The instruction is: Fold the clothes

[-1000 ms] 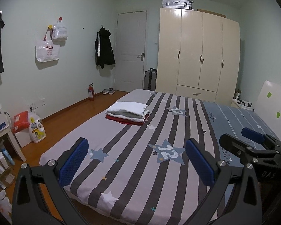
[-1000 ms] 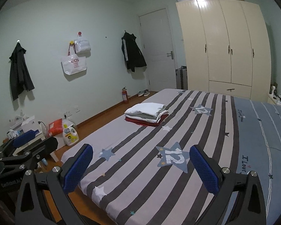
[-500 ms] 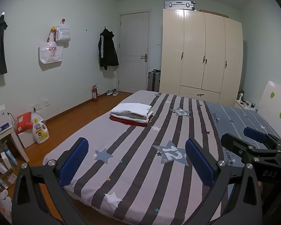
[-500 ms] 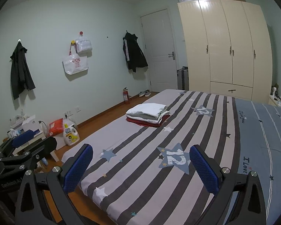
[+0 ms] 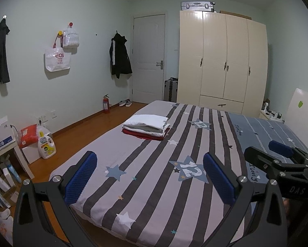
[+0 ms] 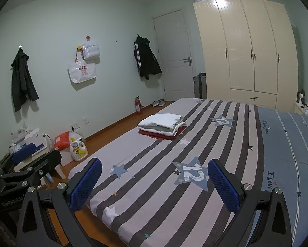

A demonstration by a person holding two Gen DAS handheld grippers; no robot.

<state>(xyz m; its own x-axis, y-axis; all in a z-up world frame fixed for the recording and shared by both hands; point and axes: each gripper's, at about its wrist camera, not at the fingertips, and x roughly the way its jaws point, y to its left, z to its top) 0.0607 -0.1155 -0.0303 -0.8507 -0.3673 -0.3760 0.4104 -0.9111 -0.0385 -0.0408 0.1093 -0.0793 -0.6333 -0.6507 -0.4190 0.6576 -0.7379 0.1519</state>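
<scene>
A neat stack of folded clothes [image 5: 146, 126] [image 6: 162, 125], white and grey pieces over a red one, rests on the far left part of the striped bed [image 5: 145, 185] [image 6: 246, 144]. My left gripper [image 5: 148, 175] hovers open over the bed's near end, well short of the stack, nothing between its blue pads. My right gripper [image 6: 155, 181] is likewise open and empty, held level beside it. In the left wrist view, the right gripper [image 5: 279, 154] shows at the right edge. The left gripper [image 6: 28, 160] appears at the left edge of the right wrist view.
A cream wardrobe [image 5: 221, 61] and white door [image 5: 148, 59] stand beyond the bed. Jackets [image 5: 120, 56] and bags [image 5: 57, 58] hang on the left wall. A detergent bottle [image 5: 45, 146], boxes and a fire extinguisher [image 5: 106, 104] sit on the wooden floor [image 5: 81, 131] at left.
Both grippers have risen and pulled back slightly from the bed, so the stack and bed sit lower in view. Both stay open and empty.
</scene>
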